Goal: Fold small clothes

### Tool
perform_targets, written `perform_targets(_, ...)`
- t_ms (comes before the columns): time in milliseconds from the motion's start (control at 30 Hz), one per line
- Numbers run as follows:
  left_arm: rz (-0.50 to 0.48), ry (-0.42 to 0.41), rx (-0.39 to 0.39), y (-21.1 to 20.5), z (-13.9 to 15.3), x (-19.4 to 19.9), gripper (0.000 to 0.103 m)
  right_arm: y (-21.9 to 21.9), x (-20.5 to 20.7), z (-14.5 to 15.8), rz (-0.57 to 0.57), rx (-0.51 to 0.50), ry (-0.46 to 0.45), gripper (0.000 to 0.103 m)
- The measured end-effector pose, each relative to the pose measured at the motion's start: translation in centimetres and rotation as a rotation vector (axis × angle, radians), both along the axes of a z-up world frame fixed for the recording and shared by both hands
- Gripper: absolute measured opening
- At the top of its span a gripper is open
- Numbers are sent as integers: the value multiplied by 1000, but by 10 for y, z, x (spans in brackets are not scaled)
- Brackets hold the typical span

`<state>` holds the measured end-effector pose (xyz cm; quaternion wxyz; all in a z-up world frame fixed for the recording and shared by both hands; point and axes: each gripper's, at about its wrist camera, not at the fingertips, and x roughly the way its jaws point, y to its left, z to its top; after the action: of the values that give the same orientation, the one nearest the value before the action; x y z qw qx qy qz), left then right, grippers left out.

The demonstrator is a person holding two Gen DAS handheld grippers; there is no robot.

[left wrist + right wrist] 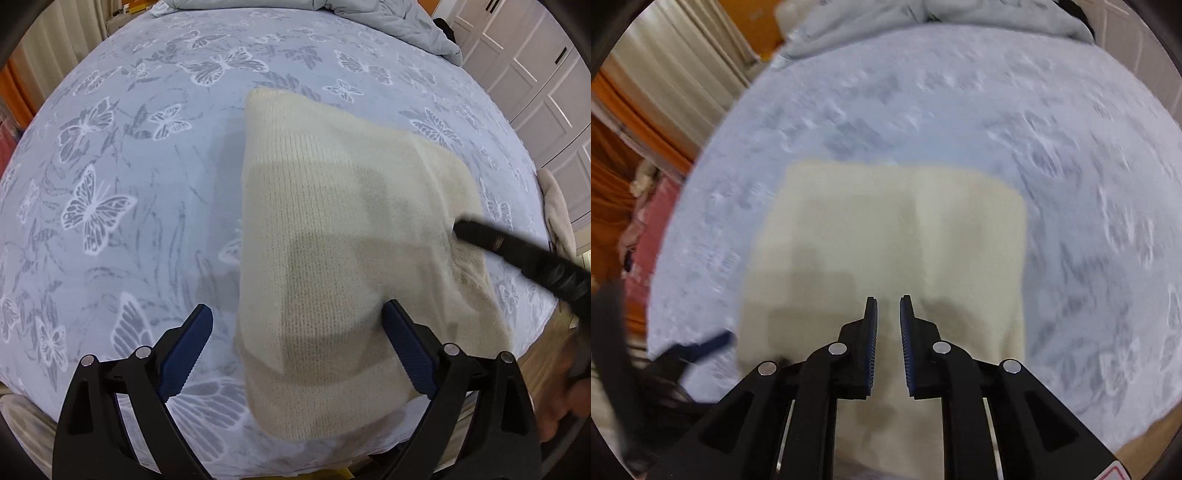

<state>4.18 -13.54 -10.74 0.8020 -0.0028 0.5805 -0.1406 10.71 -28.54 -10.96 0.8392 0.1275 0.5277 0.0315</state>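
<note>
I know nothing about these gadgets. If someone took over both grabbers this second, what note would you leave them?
Left gripper: open wide, above the near edge of the cream knit garment, holding nothing.
Right gripper: all but shut, tip at the garment's right edge, where the knit puckers; whether it pinches cloth is unclear.
Garment: flat on the butterfly bedsheet, roughly rectangular, with one flap apparently folded over on the right.
Left: probably another fold, then tidying the edges.

no readable text, labels, brands or numbers anywhere in either view
</note>
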Motion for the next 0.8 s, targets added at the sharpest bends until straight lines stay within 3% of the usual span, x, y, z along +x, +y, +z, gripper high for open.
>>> perform_targets(67, 3, 2, -1, 0, -1, 0, 92, 6, 15, -23, 18, -43, 59, 13)
perform_targets(100, 2, 2, -1, -1, -1, 0, 92, 8, 23, -49, 35, -63, 129, 13)
perform_targets(133, -1, 7, 10, -2, -2, 0, 92, 5, 24, -53, 35, -54, 104, 13)
perform_targets(200, -8, -9, 18, -2, 0, -1, 92, -1, 24, -38, 14, -27, 100, 13)
perform_targets(233, -14, -11, 18, -1, 1, -2, 92, -9, 16, -23, -19, 6, 78, 18)
perform_targets(300, -15, -5, 11, 1, 1, -3, 92, -23, -10, 6, -73, 34, 5, 44)
perform_targets(333, -9, 2, 2, 3, 0, -3, 92, -28, -28, 13, -104, 36, -15, 67)
perform_targets(367, -2, 12, -7, 5, -1, -3, 92, -36, -43, 14, -135, 39, -19, 70)
perform_targets(433, 6, 31, -26, 8, -2, -4, 92, -55, -75, 6, -199, 73, 12, 70)
perform_targets(500, 11, 30, -33, 11, -2, -8, 92, -66, -102, -8, -242, 170, 58, 70)
perform_targets(600, 26, 36, -34, 14, -5, -13, 92, -60, -107, -33, -221, 172, 84, 67)
perform_targets(633, 33, 41, -36, 14, -6, -13, 92, -52, -105, -41, -204, 175, 85, 39)
perform_targets(667, 40, 48, -37, 14, -7, -14, 92, -47, -101, -52, -179, 188, 89, 24)
perform_targets(733, 33, 63, -31, 13, -3, -17, 92, -46, -99, -49, -191, 188, 79, 21)
perform_targets(800, 22, 35, -29, 15, 7, -21, 92, -47, -103, -22, -194, 158, -14, 21)
